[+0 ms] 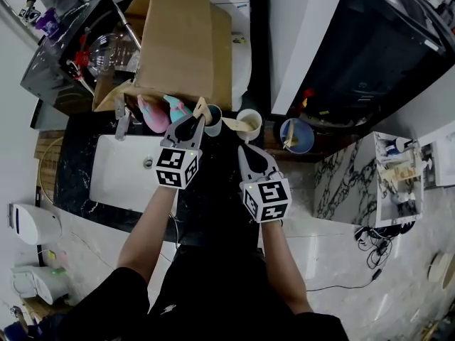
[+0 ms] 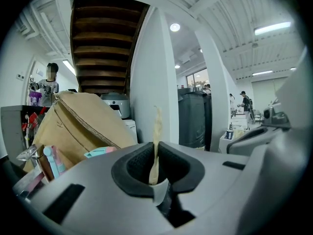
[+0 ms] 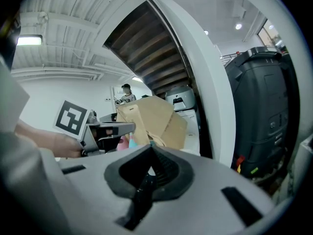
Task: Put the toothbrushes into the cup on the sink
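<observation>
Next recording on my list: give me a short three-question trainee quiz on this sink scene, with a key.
1. True or false: the left hand-held gripper is shut on a thin tan toothbrush.
2. Multiple choice: in the head view, the sink basin set in the dark countertop is A) white, B) black, C) bare steel.
3. Short answer: what sits between the jaws of the right hand-held gripper?

Key: 1 true; 2 A; 3 nothing, the jaws are together.
</observation>
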A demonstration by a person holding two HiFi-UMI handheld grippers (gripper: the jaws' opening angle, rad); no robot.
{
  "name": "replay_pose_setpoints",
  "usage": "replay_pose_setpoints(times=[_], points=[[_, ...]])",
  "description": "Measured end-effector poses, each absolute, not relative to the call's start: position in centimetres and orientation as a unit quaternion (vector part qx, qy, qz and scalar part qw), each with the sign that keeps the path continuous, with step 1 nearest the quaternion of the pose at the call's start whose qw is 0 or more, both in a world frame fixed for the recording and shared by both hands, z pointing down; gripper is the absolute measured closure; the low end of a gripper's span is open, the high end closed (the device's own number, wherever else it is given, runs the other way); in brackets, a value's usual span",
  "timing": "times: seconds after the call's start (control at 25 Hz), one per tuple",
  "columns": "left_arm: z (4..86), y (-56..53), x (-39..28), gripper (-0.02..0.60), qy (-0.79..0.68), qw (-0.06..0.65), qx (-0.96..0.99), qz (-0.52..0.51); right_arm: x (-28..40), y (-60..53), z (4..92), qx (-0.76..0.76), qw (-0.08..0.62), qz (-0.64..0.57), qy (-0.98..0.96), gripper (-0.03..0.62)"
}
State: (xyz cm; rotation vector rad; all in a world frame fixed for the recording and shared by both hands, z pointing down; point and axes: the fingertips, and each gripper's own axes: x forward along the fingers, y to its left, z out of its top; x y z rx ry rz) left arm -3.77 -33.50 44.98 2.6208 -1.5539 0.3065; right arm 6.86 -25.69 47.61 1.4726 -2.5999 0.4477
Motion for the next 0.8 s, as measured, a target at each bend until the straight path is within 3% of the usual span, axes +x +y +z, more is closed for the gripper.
replay_pose_setpoints(times=[0.8], points=[[48.0,-35.0,-3.5,0.551,-0.500,0.060,0.856,0.117,6.2,-26.9,49.2,0.480,0.072,0.159,-0.860,0.592]])
